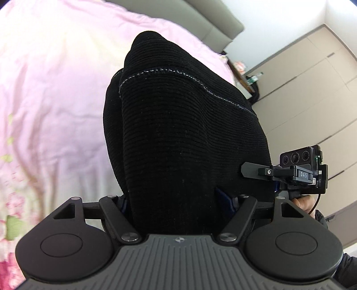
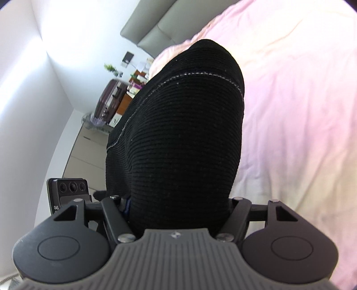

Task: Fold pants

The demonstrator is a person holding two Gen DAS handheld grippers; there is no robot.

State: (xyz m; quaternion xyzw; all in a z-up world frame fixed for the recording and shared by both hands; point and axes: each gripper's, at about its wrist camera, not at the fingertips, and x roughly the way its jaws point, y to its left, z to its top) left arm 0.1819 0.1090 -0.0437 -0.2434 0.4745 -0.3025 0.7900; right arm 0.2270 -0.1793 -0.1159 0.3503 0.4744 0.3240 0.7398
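Black ribbed knit pants with a pale stitched seam hang bunched from both grippers above the bed. In the left wrist view the cloth fills the jaws of my left gripper, which is shut on it, and the fingers are buried in the fabric. My right gripper shows at the right edge, beside the same bundle. In the right wrist view the pants likewise fill my right gripper, shut on them. The left gripper sits at the lower left.
A pink sheet with a floral print covers the bed below. A grey headboard stands at the far end. Beige wardrobe doors line one side, and a cluttered desk stands by the white wall. A hand holds the right gripper.
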